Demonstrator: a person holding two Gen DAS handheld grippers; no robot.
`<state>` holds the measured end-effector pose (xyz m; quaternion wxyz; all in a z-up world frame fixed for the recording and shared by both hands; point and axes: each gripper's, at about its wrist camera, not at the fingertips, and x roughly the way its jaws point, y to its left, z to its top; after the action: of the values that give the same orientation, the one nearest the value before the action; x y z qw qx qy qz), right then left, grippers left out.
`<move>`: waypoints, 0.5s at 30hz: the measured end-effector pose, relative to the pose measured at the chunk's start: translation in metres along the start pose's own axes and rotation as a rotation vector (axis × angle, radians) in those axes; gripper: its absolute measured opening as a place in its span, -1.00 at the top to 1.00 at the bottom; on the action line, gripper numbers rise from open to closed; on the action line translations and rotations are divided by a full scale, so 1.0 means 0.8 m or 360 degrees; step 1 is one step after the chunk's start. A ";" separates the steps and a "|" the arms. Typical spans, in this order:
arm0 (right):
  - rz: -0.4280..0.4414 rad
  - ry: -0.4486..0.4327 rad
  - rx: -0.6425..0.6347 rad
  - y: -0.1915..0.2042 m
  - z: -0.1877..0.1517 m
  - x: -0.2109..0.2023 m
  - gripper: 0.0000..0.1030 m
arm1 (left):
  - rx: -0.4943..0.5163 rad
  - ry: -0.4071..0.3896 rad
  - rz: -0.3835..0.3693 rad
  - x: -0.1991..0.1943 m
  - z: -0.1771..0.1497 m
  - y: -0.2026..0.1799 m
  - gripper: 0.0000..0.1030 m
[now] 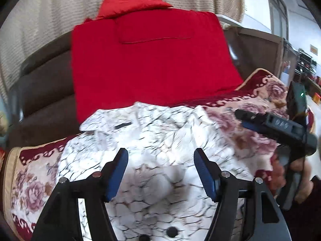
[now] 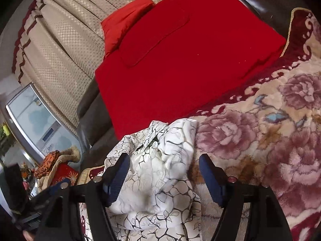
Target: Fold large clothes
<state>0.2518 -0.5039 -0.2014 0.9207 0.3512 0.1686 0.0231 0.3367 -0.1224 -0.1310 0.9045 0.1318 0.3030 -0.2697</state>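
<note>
White crackle-print garment (image 2: 158,172) | on floral blanket (image 2: 270,132) | under spread right claw (image 2: 163,172)

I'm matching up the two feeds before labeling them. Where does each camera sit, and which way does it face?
Left wrist: on the left gripper, facing forward over the white patterned garment; the right gripper and hand show.
Right wrist: on the right gripper, angled over the garment's collar end.
Shared: garment, red cushion, floral blanket.
</note>
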 end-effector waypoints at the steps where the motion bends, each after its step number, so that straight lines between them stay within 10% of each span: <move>1: 0.0003 0.0012 -0.0013 0.003 -0.001 0.003 -0.45 | -0.0072 -0.0018 0.0025 -0.003 -0.009 0.015 -0.36; 9: 0.0064 0.0168 -0.0111 0.034 -0.027 0.042 -0.45 | -0.0720 0.0044 0.0308 0.014 -0.092 0.151 -0.43; 15: -0.0007 0.0270 -0.0217 0.052 -0.052 0.070 -0.41 | -0.0791 0.0170 0.0373 0.049 -0.146 0.177 -0.43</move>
<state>0.2939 -0.4372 -0.2194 0.9249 0.2842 0.2448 0.0623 0.3874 0.0244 -0.2358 0.9168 -0.0459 0.3899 -0.0734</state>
